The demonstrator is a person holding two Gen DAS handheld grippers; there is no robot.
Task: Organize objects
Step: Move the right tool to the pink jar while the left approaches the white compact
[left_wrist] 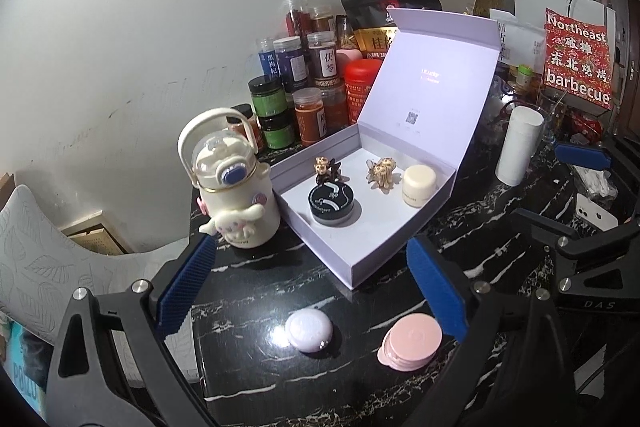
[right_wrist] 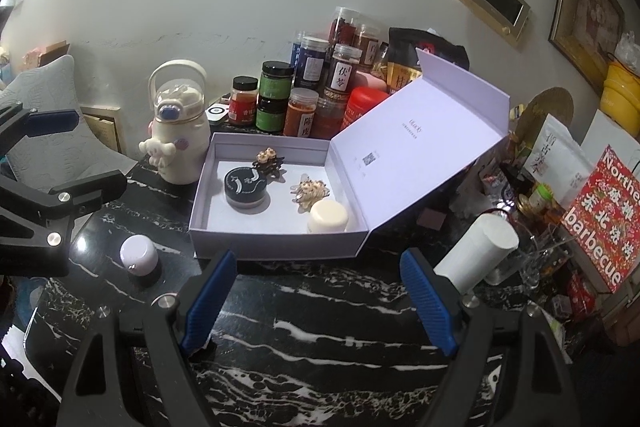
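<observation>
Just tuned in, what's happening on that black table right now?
A person holds two grippers over the marble table, sorting small items into an open lavender box. The box already holds a black jar, a cream jar and two hair clips. A lilac compact and a pink compact lie outside, in front of it. The left gripper and right gripper are both open and empty.
</observation>
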